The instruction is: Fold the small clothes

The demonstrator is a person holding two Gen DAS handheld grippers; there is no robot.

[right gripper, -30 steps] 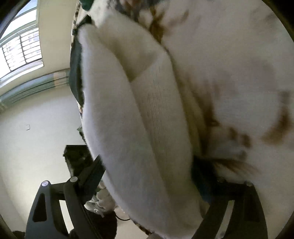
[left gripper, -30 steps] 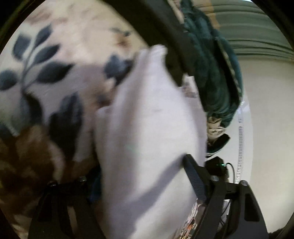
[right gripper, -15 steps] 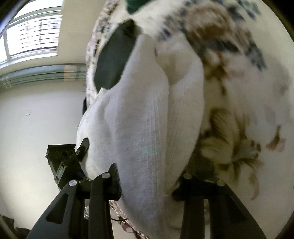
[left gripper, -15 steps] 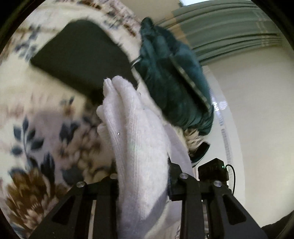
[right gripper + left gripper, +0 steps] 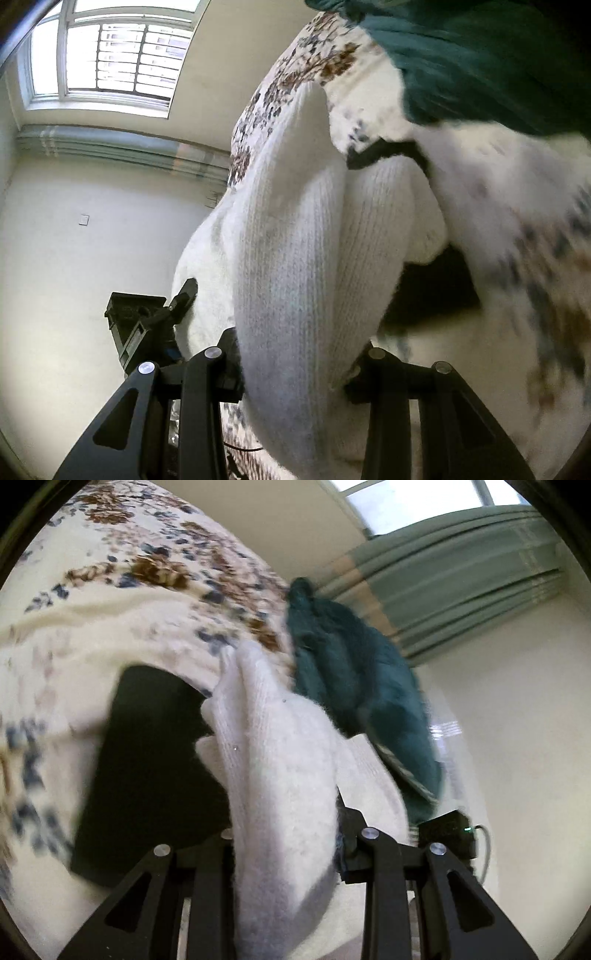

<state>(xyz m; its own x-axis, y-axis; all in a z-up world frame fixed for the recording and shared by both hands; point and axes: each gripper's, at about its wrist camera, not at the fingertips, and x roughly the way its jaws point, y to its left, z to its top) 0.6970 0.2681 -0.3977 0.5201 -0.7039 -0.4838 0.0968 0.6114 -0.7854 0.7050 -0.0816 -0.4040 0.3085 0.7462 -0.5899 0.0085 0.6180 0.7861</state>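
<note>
A white knitted garment (image 5: 280,775) is held up between both grippers above a floral bedspread (image 5: 110,590). My left gripper (image 5: 286,834) is shut on one end of it, the cloth bunched between the black fingers. My right gripper (image 5: 299,362) is shut on the other end of the same white knit (image 5: 295,240), which is folded lengthwise into two ridges. The other gripper's black body (image 5: 147,317) shows at the left of the right wrist view.
A dark flat garment (image 5: 147,768) lies on the bedspread under the knit. A dark green blanket (image 5: 362,694) is heaped at the bed's edge, also in the right wrist view (image 5: 480,62). Green curtains (image 5: 461,583) and a window (image 5: 110,55) are beyond.
Both grippers closed on the white knit and lifted it away from the bedspread. The views tilted up, bringing the dark garment, curtains and window into sight.
</note>
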